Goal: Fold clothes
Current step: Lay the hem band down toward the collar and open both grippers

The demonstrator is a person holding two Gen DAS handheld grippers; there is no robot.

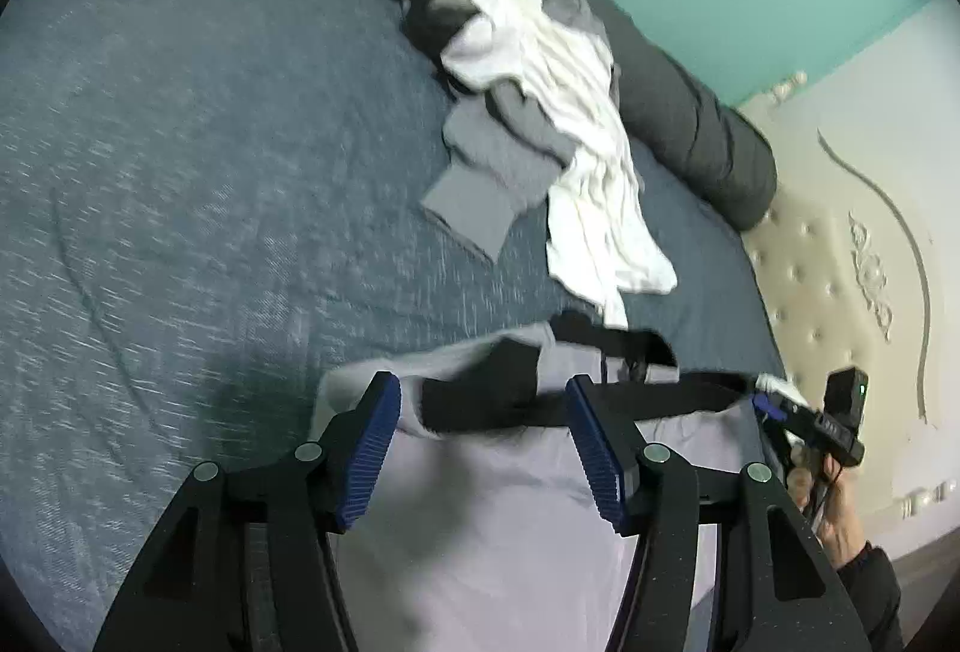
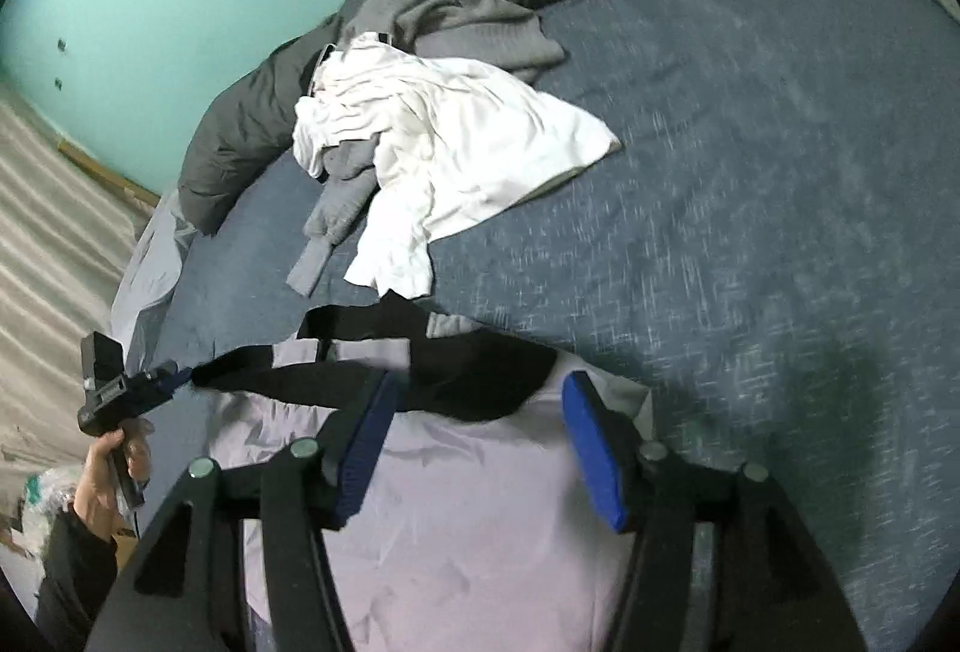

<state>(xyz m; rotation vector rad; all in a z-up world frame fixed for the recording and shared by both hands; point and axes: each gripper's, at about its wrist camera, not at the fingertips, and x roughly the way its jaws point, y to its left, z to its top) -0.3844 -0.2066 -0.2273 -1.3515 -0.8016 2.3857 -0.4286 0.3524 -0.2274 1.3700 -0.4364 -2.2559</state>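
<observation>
Blue bed [image 1: 210,142] bears clothes pile [image 1: 540,112]; lilac garment [image 1: 510,532].

Both wrist views: dim, cool indoor light, no glare. Strong fisheye bending, black vignette at all corners. Motion blur throughout: bedspread [image 1: 180,172] weave streaks on the far and left side, and far right in the right wrist view. Clothes pile [image 2: 432,136] soft-edged. Broad soft shadow on the bedspread, near centre in the left view, near right in the right view.
</observation>
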